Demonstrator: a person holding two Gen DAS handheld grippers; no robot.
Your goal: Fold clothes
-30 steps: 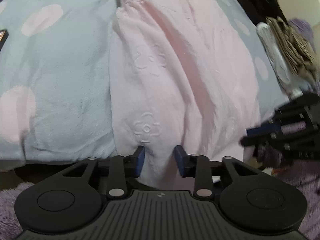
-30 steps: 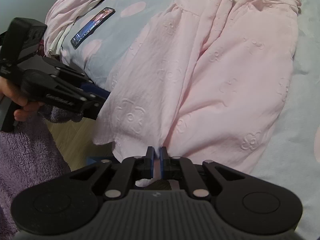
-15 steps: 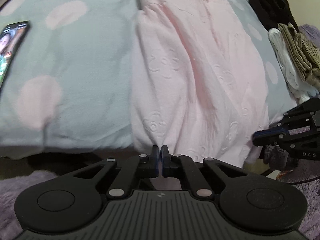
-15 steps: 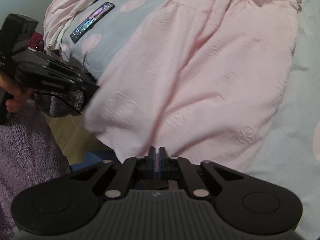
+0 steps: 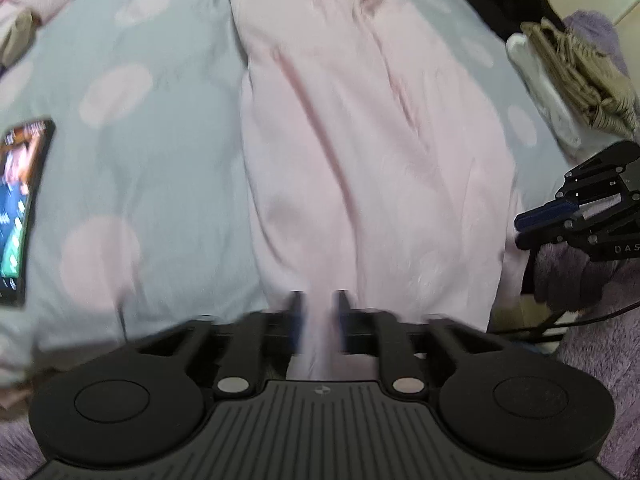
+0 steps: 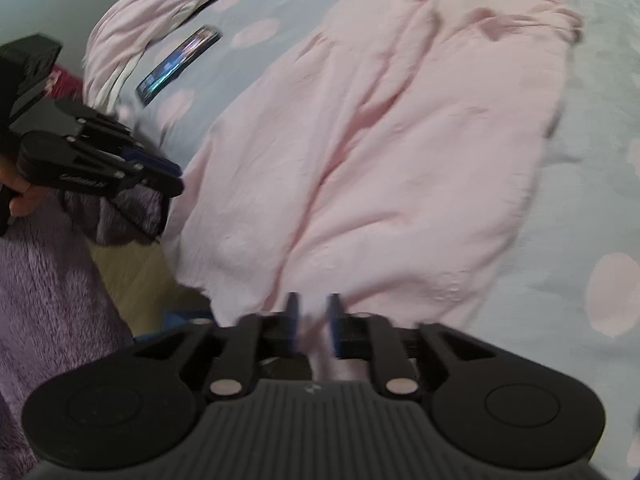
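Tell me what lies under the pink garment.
The pink garment lies on a blue bedsheet with pale pink dots. Whatever sits directly beneath the cloth is covered.

1. The left gripper is matte black, with blue pads, a ribbed body, round side discs and silver pivot screws.
2. The right gripper looks the same; white letters and a thin black cable show on it.
3. The person wears fuzzy purple sleeves.
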